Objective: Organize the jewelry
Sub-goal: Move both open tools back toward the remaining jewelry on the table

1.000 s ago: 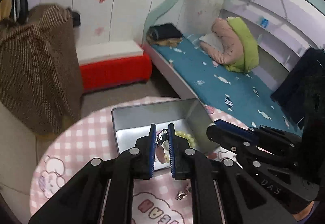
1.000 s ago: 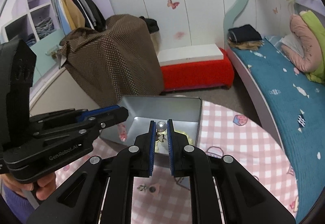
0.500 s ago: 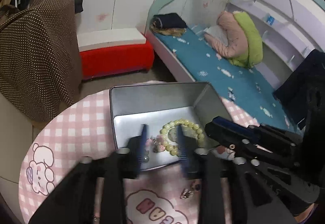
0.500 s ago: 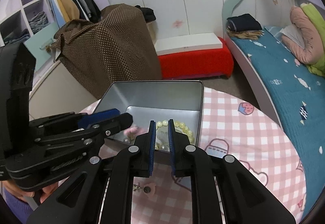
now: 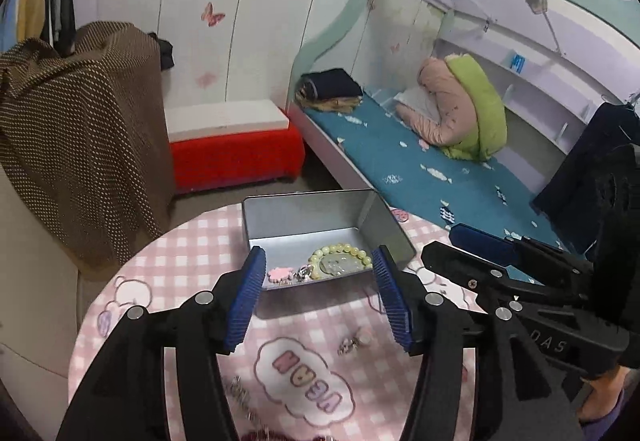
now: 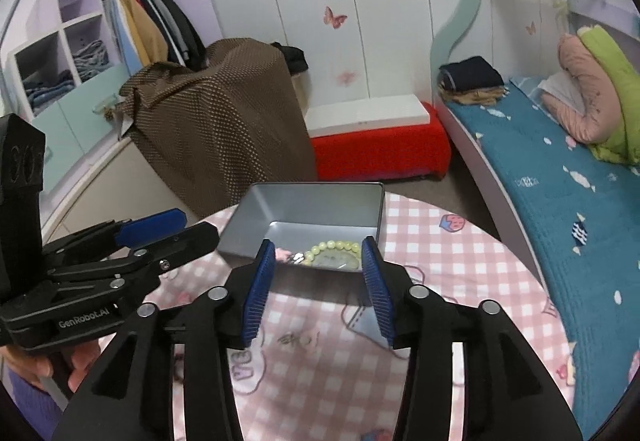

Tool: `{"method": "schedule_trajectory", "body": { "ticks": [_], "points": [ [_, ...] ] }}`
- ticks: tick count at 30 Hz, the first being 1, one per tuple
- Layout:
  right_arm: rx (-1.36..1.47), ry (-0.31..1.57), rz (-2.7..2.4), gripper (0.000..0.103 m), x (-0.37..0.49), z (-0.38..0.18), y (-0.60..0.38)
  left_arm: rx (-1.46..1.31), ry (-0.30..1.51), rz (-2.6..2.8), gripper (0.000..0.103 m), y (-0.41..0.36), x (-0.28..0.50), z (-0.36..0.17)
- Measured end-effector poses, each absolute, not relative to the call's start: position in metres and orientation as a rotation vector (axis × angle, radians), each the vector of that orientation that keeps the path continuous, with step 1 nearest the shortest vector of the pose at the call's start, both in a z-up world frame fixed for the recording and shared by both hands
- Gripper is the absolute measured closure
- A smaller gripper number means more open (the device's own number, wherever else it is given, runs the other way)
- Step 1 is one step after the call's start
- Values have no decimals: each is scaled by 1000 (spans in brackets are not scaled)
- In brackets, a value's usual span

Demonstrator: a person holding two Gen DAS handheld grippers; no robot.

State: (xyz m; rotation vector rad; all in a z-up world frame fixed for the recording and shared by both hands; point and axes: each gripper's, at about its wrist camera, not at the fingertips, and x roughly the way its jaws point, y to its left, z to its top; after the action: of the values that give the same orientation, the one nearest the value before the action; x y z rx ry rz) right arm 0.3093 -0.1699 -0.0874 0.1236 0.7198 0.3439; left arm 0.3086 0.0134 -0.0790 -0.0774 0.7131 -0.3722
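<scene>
Both pieces released since a second ago: the left hand-held gripper and right hand-held gripper now have jaws opening, nothing between them. The pink charm and bracelet lie in the tin (far bench edge). Small pieces remain loose on the bench.

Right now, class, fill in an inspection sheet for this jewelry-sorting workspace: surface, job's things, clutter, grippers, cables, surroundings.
Surface: round table under a pink checked cloth.
Job's things: open metal tin holding a green bead bracelet, a pink flower charm and small silver pieces; one small earring lies loose on the cloth.
Clutter: more small trinkets at the near edge, too blurred to name.
Grippers: left gripper and right gripper both opening, nothing between the jaws.
Cables: nothing seen.
Surroundings: bed, red bench, brown dotted cover, wardrobe shelves.
</scene>
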Motion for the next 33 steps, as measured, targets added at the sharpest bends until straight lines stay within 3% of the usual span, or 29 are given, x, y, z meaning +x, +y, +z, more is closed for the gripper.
{"method": "schedule_trajectory", "body": {
  "ticks": [4,15,33],
  "points": [
    [116,694,363,55,284,-76,-169,-75,680,-375,44,22,283,-70],
    [96,717,371,55,237,-84,-164,-128,681,-296,44,60,228,-81],
    [73,847,353,55,244,-144,-153,-131,872,-160,44,61,249,-158]
  ]
}}
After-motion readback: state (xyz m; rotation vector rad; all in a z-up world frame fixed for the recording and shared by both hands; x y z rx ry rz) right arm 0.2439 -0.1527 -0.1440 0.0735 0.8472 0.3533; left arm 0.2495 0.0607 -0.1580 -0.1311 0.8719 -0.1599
